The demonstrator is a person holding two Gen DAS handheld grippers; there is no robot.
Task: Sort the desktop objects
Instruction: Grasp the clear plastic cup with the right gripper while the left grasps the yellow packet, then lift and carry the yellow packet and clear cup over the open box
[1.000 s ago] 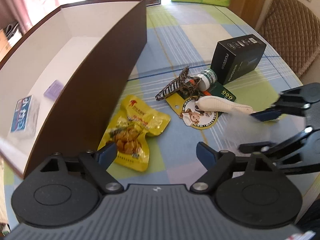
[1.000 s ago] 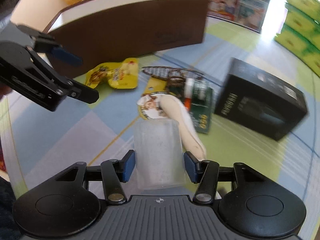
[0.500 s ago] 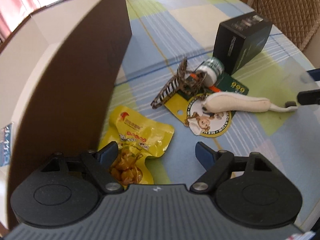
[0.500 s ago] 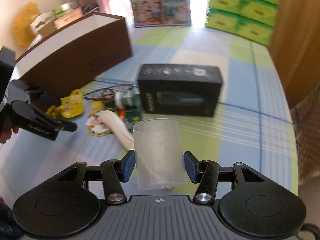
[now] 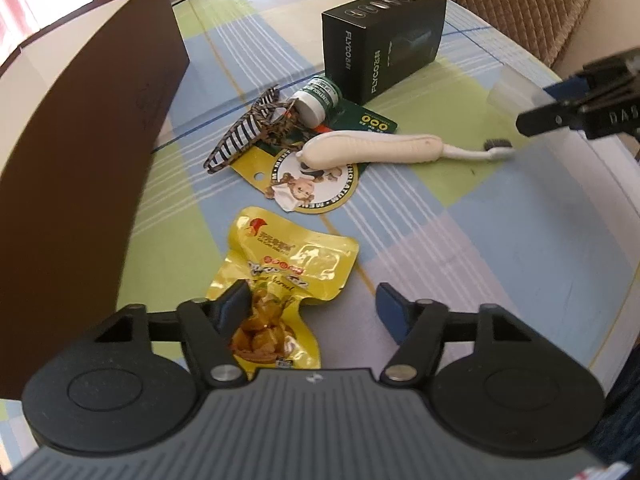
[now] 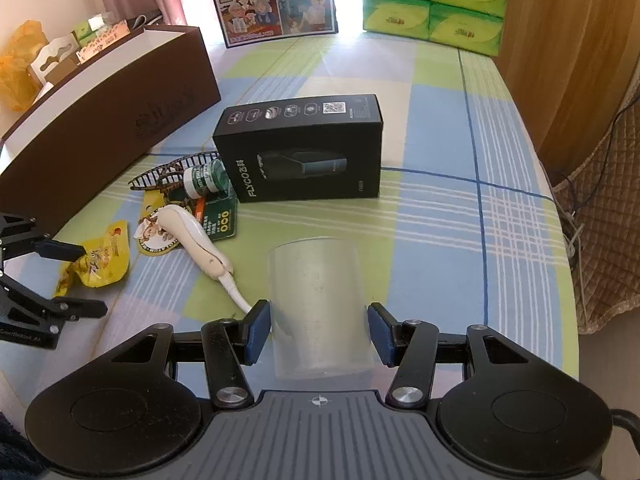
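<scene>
The worktop [image 6: 440, 208], under a cloth checked in blue, green and lilac, carries a long brown storage box [image 5: 80, 152] to the left of the left tongs [image 5: 312, 312], whose tips stand over the near end of a yellow snack pouch [image 5: 288, 256]. Beyond those tongs lie a striped hair claw [image 5: 244, 130], a round yellow card [image 5: 316, 192], a cream electric toothbrush [image 5: 380, 150] across it, a small green-capped bottle [image 5: 318, 98] on a green card [image 5: 370, 122], and a black FLYCO box [image 5: 384, 40]. Far ahead of the right tongs [image 6: 318, 332] stand an illustrated carton [image 6: 276, 0] and stacked green tissue packs [image 6: 432, 4].
</scene>
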